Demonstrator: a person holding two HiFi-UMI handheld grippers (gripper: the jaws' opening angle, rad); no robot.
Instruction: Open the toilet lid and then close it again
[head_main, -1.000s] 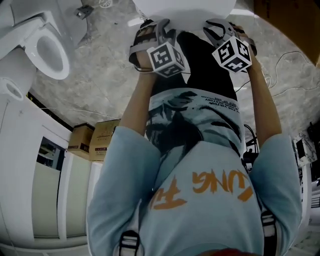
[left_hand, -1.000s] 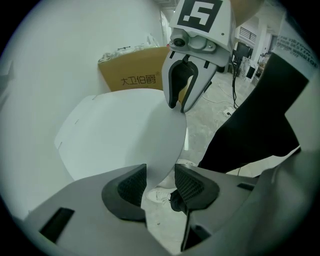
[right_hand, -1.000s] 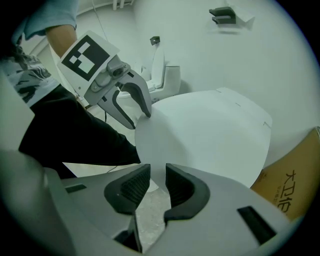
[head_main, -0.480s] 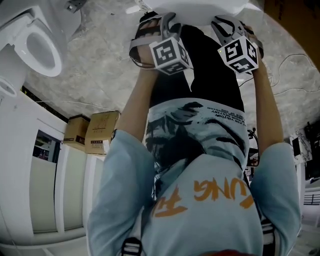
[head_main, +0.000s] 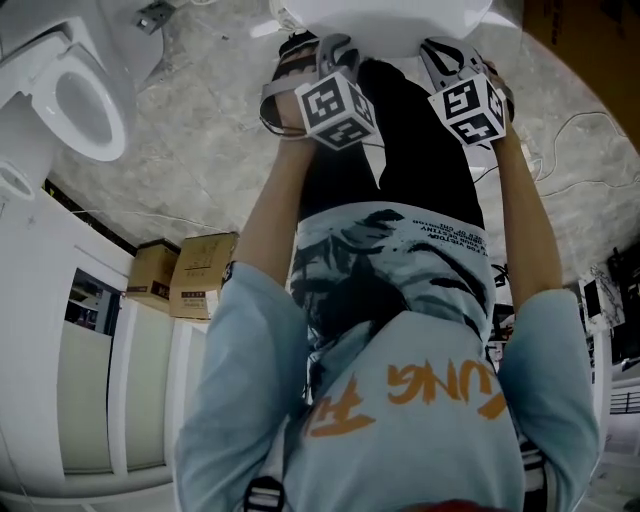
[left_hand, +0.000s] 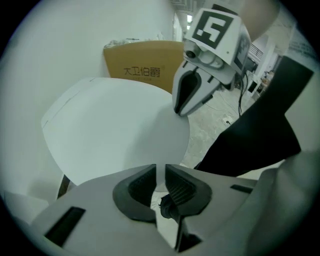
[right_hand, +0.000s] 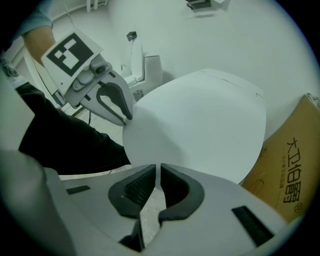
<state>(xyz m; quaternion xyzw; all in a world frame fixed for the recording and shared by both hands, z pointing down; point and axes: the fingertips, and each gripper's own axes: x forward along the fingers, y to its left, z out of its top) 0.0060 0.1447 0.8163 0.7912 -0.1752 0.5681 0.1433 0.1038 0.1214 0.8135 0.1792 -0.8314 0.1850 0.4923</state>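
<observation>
The white toilet lid (head_main: 380, 12) fills the top edge of the head view, and its front rim hides both grippers' tips. My left gripper (head_main: 305, 45) is at the rim's left part. In the left gripper view its jaws (left_hand: 160, 175) have just been closing, with the lid (left_hand: 115, 130) rim in the narrow gap. My right gripper (head_main: 445, 45) is at the rim's right part. Its jaws (right_hand: 156, 175) have also just been closing to a thin slit at the rim of the lid (right_hand: 200, 125). Each gripper view shows the other gripper on the rim (left_hand: 180, 107) (right_hand: 122, 112).
A second toilet (head_main: 85, 100) stands at the upper left on the marble floor. Two cardboard boxes (head_main: 185, 275) sit beside white cabinets (head_main: 60, 330). A large cardboard box (left_hand: 142, 60) leans behind the lid. Cables (head_main: 570, 130) lie on the floor to the right.
Both grippers stay at the lid's front rim and have sunk slightly. Their marker cubes have rolled a little. The head view has shifted a bit.
</observation>
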